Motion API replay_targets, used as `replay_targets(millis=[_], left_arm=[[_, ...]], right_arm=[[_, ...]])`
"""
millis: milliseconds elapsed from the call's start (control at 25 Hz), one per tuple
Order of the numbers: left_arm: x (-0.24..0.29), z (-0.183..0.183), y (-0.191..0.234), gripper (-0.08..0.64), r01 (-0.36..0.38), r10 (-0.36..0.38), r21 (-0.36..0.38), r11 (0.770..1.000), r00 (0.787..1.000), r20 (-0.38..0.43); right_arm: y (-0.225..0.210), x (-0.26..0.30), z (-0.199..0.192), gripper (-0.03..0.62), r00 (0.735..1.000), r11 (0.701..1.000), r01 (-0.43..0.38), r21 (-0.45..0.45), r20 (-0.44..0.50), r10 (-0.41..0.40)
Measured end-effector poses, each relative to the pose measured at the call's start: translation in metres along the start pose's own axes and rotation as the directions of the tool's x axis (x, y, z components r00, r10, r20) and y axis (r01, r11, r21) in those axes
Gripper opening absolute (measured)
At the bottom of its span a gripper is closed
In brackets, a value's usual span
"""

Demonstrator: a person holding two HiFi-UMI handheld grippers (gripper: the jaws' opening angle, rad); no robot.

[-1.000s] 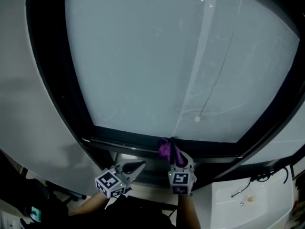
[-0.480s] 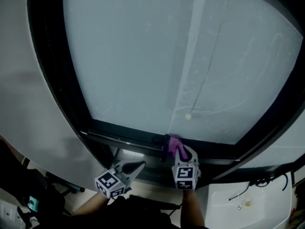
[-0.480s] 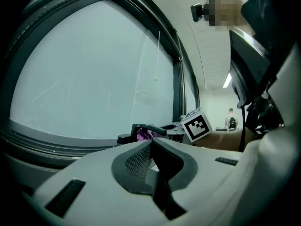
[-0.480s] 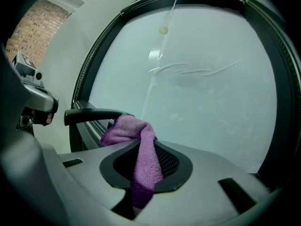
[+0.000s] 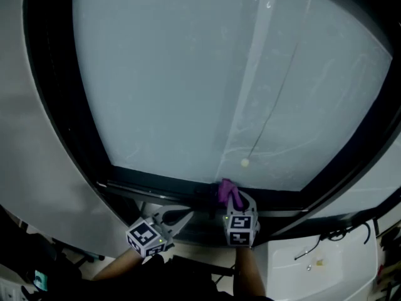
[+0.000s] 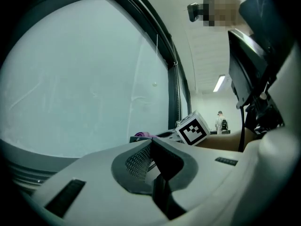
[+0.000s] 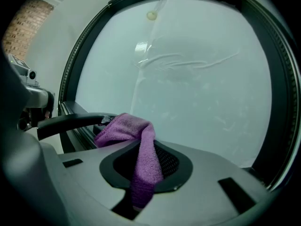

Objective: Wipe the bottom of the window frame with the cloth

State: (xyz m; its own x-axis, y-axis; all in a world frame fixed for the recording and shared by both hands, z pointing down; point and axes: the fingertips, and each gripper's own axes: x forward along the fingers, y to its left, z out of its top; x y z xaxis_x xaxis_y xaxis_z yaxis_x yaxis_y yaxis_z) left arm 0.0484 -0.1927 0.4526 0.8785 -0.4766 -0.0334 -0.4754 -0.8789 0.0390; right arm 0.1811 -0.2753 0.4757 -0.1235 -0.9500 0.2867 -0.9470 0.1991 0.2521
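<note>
A purple cloth (image 5: 226,191) rests on the black bottom rail of the window frame (image 5: 156,189), near its middle. My right gripper (image 5: 233,202) is shut on the cloth. In the right gripper view the cloth (image 7: 141,140) hangs between the closed jaws and bunches on the rail (image 7: 75,132). My left gripper (image 5: 180,217) sits below the rail, left of the right one, shut on nothing. The left gripper view shows its pads (image 6: 141,160) meeting, with the cloth (image 6: 142,135) and the right gripper's marker cube (image 6: 193,129) beyond.
A blind cord ends in a bead (image 5: 244,163) just above the cloth. A dark curved handle (image 7: 70,120) lies along the rail. A white unit with cables (image 5: 313,262) stands at the lower right. Grey wall (image 5: 31,168) borders the frame's left side.
The right gripper carried the cloth rightwards along the bottom rail, closer to under the cord bead, then nearly stopped. The left gripper has stayed in place.
</note>
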Motion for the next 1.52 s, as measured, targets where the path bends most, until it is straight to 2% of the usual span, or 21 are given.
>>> replay_targets(millis=[400,640,920,1080,1360,1520], left_arm=[[0.021,0.005,-0.005,0.003,0.125,-0.124,-0.008,0.992,0.991,0.043],[0.023,0.009,-0.016,0.002,0.183,-0.179,-0.051,0.982,0.981,0.079],[0.043,0.009,-0.048,0.002,0.228,-0.226,-0.02,0.973,0.971,0.081],[0.057,0.016,-0.07,0.002,0.233,-0.229,-0.024,0.972,0.968,0.106],[0.063,0.028,-0.077,0.003,0.144,-0.146,0.023,0.989,0.978,0.149],[0.065,0.033,-0.093,0.003,0.16,-0.164,0.039,0.986,0.977,0.14]], right_arm=[[-0.023,0.005,-0.015,0.066,0.99,0.995,0.093,0.045,-0.107,-0.088],[-0.035,0.003,-0.021,0.066,0.982,0.988,0.151,0.031,-0.124,-0.146],[-0.061,-0.013,-0.036,0.066,0.975,0.983,0.182,0.023,-0.131,-0.177],[-0.082,-0.019,-0.046,0.066,0.972,0.983,0.183,-0.015,-0.145,-0.184],[-0.118,-0.026,-0.059,0.066,0.972,0.984,0.18,-0.003,-0.151,-0.178],[-0.135,-0.03,-0.065,0.066,0.971,0.982,0.189,0.004,-0.147,-0.186]])
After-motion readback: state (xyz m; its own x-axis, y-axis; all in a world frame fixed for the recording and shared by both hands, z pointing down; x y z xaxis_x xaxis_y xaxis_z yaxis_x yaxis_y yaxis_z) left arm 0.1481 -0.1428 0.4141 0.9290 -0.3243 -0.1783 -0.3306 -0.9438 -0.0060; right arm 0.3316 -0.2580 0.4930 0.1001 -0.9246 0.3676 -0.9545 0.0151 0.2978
